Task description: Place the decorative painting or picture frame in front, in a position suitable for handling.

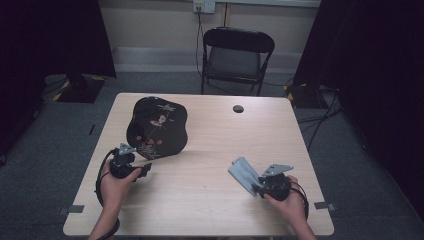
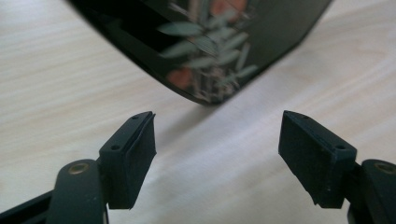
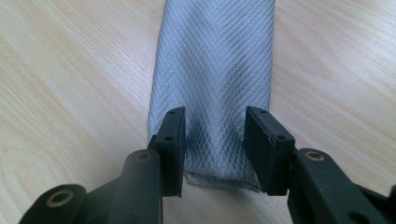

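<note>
Right now my right hand-held gripper (image 3: 212, 144) is clamped on the near end of a grey cloth pouch (image 3: 215, 70). The pouch lies flat on the bench (image 1: 210, 150), at about 5 o'clock from the middle. I think I hold it by the narrow end so the rest can stay flat and be lifted or slid without folding. In the right gripper view the two pads sit on each side of the end and squeeze the cloth in a little. The cloth has a small diamond pattern.

My left hand-held gripper (image 2: 217, 154) has its jaws wide apart, with nothing between them. It sits at about 8 o'clock on the bench, just beside the black tray (image 1: 157, 127). The tray sits at about 10 o'clock and has a wavy edge. Its nearest edge is right in front of the open jaws, so I guess this hand is ready to take hold of that edge and keep the tray still.

The tray has painted leaves and red flowers on it. I can read no words or brand names on the tray, the pouch or the grippers.

A small dark hole (image 1: 238, 108) sits in the bench at about 1 o'clock.
</note>
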Demonstrator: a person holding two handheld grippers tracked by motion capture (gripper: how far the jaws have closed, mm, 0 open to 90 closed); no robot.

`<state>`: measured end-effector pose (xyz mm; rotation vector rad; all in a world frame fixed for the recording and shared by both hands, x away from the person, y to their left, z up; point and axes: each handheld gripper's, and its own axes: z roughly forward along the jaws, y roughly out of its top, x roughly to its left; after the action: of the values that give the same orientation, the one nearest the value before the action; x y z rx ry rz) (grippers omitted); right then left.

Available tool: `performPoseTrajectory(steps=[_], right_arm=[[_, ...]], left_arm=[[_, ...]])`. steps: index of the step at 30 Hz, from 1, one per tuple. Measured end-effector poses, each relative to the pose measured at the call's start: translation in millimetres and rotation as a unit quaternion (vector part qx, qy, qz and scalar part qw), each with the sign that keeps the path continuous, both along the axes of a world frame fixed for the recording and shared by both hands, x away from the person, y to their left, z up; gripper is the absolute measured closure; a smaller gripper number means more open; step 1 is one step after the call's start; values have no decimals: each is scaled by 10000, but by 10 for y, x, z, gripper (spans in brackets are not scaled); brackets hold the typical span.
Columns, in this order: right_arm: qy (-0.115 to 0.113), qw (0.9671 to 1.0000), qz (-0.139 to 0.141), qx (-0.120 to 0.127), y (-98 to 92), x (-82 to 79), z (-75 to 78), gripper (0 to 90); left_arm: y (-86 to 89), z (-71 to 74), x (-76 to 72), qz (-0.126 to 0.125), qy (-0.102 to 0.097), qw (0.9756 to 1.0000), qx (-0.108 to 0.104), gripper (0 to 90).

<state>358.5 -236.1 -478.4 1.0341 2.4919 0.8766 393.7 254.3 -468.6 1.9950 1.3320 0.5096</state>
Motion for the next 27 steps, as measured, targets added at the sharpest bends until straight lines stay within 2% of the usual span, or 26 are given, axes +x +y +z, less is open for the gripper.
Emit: performPoseTrajectory(steps=[2,4,9,12,14,19,24,27], right_arm=[[-10,10000,1,-10,3,0,0,592],[-7,10000,-4,-2,2,0,0,592],[1,10000,-11,-24,8,1,3,592],[-5,10000,-10,-5,5,0,0,592],[-11,10000,0,-8,4,0,0,592],[-11,10000,11,-12,4,1,0,593],[-6,10000,15,-8,2,4,1,592],[-1,10000,16,-18,4,4,2,592]], left_arm=[[33,12,50,-22,27,10000,-30,271],[39,26,84,30,-67,10000,-61,265],[25,47,166,21,-120,9998,-178,260],[-18,56,176,-82,-157,9997,-170,260],[-52,62,164,-97,-180,9997,-98,245],[-97,47,94,-148,-214,9996,-138,244],[-168,45,-7,-336,-137,9993,-103,242],[-200,40,-65,-419,-166,9989,-103,246]])
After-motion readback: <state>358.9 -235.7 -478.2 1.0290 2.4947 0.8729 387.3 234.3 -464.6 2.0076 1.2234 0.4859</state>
